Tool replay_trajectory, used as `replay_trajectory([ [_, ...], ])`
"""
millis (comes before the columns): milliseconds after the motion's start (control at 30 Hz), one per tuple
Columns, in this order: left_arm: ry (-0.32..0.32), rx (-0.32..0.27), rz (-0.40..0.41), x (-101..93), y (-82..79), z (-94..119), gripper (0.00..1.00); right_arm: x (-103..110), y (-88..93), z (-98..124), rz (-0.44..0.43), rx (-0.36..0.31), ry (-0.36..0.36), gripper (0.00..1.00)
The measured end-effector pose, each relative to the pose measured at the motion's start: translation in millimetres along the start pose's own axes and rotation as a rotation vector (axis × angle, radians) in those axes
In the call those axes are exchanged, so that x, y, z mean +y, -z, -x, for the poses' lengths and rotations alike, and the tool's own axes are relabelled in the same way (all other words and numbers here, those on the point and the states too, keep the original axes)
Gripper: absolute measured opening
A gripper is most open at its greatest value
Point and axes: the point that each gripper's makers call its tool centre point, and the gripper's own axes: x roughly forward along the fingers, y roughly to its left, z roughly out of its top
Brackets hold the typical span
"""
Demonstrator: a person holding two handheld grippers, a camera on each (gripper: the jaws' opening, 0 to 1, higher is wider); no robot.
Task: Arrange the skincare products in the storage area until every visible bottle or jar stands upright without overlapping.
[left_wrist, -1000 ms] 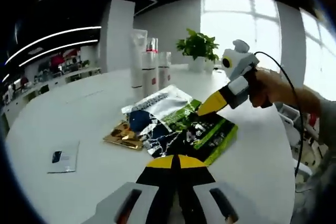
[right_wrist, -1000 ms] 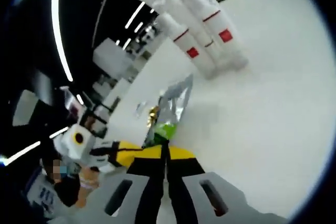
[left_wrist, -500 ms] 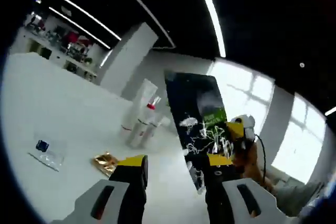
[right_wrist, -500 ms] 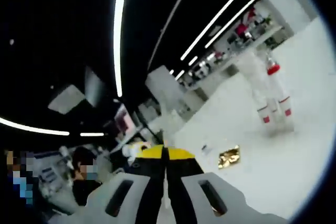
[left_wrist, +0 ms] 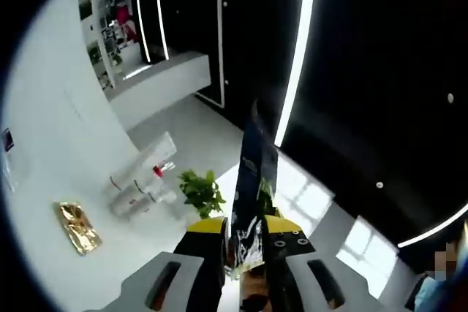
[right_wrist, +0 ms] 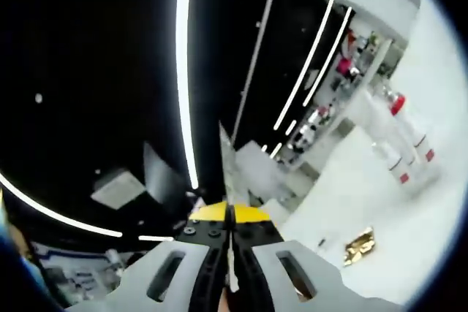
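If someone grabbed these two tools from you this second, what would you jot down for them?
Left gripper: shut on the dark sachet, lifted edge-on off the table.
Right gripper: shut on a thin sachet, also held up in the air.
White bottles and tubes stand clustered upright on the white table, near the potted plant; the right gripper view shows them too.
Gold sachet lies flat on the table, apart from the bottles.
Done: bottles upright. Left: set both held sachets down somewhere without overlap; deal with the gold one.
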Motion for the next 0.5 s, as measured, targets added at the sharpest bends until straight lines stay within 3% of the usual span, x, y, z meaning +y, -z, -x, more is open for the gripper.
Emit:
replay_trajectory([
  [200, 0.006, 0.036, 0.048, 1.7, -1.7, 3, 0.03, -17, 2.3, 1, 0.003, -0.034, 0.042, 0.0],
  [233, -0.015, 0.075, 0.035, 3.1, 1.7, 5, 0.02, -28, 0.6, 4, 0.026, -0.033, 0.079, 0.0],
  [267, -0.076, 0.132, -0.027, 11.6, 7.0, 8, 0.02, -33, 3.0, 5, 0.052, -0.016, 0.091, 0.0],
  [333, -0.122, 0.182, -0.075, 17.9, 9.9, 12, 0.01, -49, 7.8, 9, 0.098, 0.041, 0.126, 0.0],
  [400, -0.192, 0.227, -0.057, 28.9, 12.0, 18, 0.01, -67, 17.4, 15, 0.104, 0.113, 0.172, 0.0],
  [500, -0.251, 0.271, 0.006, 44.7, 14.8, 22, 0.0, -91, 26.4, 22, 0.107, 0.164, 0.241, 0.0],
])
